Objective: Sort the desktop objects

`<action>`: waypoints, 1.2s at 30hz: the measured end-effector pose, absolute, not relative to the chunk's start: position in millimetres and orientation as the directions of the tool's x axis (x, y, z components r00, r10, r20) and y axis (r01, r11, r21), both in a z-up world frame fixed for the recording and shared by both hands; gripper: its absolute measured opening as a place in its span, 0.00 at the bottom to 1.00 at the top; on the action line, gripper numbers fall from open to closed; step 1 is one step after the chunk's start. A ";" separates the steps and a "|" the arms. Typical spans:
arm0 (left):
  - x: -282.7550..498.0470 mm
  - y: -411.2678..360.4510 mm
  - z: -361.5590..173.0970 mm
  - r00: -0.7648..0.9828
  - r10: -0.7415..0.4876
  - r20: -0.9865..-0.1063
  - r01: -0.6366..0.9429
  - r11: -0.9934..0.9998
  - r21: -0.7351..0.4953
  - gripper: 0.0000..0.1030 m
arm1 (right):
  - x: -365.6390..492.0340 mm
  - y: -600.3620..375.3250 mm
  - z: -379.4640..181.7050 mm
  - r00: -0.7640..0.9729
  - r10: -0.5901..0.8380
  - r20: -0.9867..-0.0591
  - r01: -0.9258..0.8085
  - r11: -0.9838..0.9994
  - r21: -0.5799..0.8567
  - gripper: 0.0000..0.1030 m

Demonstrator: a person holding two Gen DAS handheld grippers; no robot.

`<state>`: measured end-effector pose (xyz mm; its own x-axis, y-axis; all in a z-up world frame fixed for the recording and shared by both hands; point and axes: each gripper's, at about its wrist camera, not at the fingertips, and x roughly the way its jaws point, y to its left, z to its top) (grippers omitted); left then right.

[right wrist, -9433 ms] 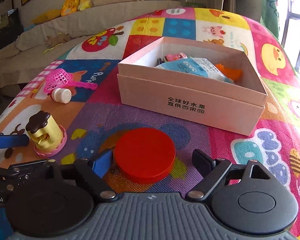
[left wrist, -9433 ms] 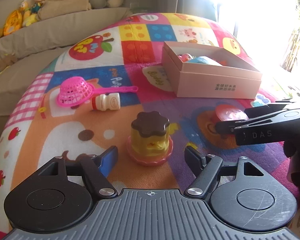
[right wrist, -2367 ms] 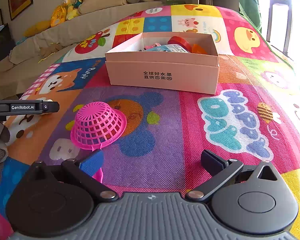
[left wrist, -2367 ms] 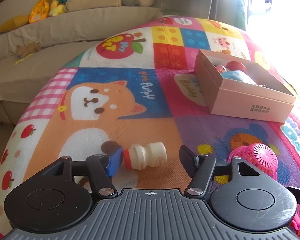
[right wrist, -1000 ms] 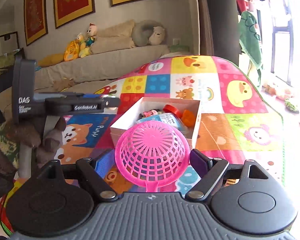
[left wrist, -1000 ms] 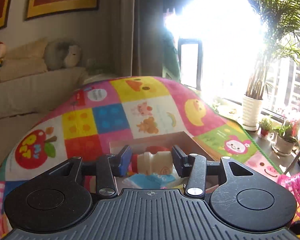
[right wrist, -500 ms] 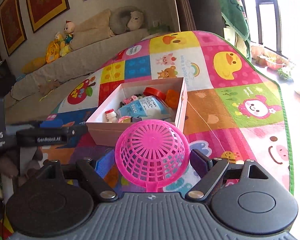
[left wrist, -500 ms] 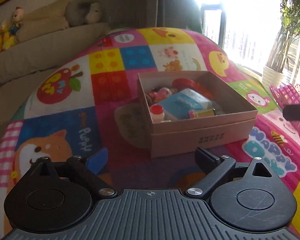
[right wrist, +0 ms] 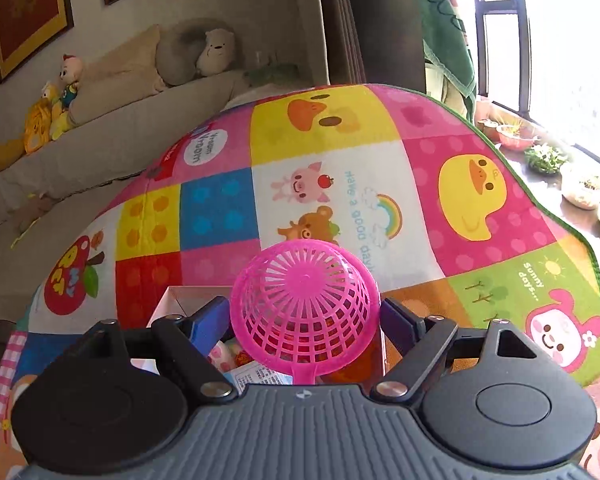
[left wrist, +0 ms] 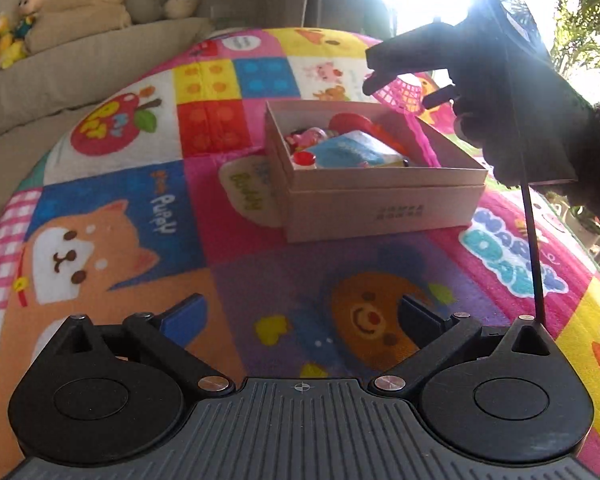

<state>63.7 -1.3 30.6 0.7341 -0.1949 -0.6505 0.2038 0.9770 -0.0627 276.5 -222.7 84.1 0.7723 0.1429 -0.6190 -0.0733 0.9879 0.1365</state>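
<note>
Two tools: right tool (right wrist: pixel 304 316) clenched on pink strainer (right wrist: pixel 305 298) above box (left wrist: pixel 376 196); left tool (left wrist: pixel 302 314) released.

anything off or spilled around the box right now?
Nothing spilled. The pink box sits flat on the play mat with the items inside. Only oddity: the right gripper carries the pink strainer bowl-down above the box, its handle hanging down into it. Left gripper is empty.

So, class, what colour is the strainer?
Pink strainer, clearest in the right wrist view.
</note>
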 end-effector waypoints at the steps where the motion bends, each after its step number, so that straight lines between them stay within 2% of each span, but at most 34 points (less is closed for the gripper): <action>1: 64.1 3.2 27.9 0.730 -0.190 -0.657 0.192 0.979 -0.069 1.00 | 275.9 -221.1 77.7 0.764 0.144 -0.629 -0.079 0.988 0.131 0.81; 10: 65.1 7.6 13.8 0.708 -0.183 -0.682 0.165 0.982 -0.093 1.00 | 217.7 -208.2 59.6 0.767 0.142 -0.626 -0.176 0.984 0.007 0.83; 13: 59.5 4.3 12.4 0.726 -0.176 -0.664 0.165 0.983 -0.080 1.00 | 190.0 -214.2 61.6 0.773 0.156 -0.615 -0.172 0.985 0.033 0.83; 14: 57.7 4.0 10.9 0.736 -0.172 -0.655 0.161 0.984 -0.078 1.00 | 179.6 -216.9 62.0 0.774 0.171 -0.609 -0.172 0.983 0.056 0.88; 15: 57.1 3.9 8.8 0.741 -0.169 -0.650 0.156 0.985 -0.079 1.00 | 163.0 -221.5 61.5 0.779 0.190 -0.597 -0.169 0.981 0.091 0.98; 16: 58.2 3.3 6.3 0.737 -0.161 -0.656 0.148 0.986 -0.075 1.00 | 147.2 -224.5 59.9 0.787 0.199 -0.584 -0.165 0.980 0.113 1.00; 20: 61.0 -0.4 1.4 0.756 -0.093 -0.648 0.093 0.995 -0.034 1.00 | 95.7 -223.1 40.4 0.795 0.168 -0.583 -0.146 0.986 0.086 1.00; 25: 64.7 -5.5 1.8 0.785 -0.051 -0.617 0.051 0.999 -0.018 1.00 | 75.2 -217.4 5.1 0.754 0.094 -0.650 -0.121 0.993 0.004 1.00; 27: 69.2 -9.8 -2.5 0.766 -0.036 -0.642 0.044 0.999 -0.003 1.00 | 79.9 -217.5 -1.6 0.717 0.096 -0.691 -0.127 0.992 0.006 1.00; 36: 68.1 -9.7 -5.6 0.769 -0.020 -0.638 0.034 0.999 0.009 1.00 | 74.9 -215.4 -5.5 0.740 0.097 -0.666 -0.125 0.992 0.005 1.00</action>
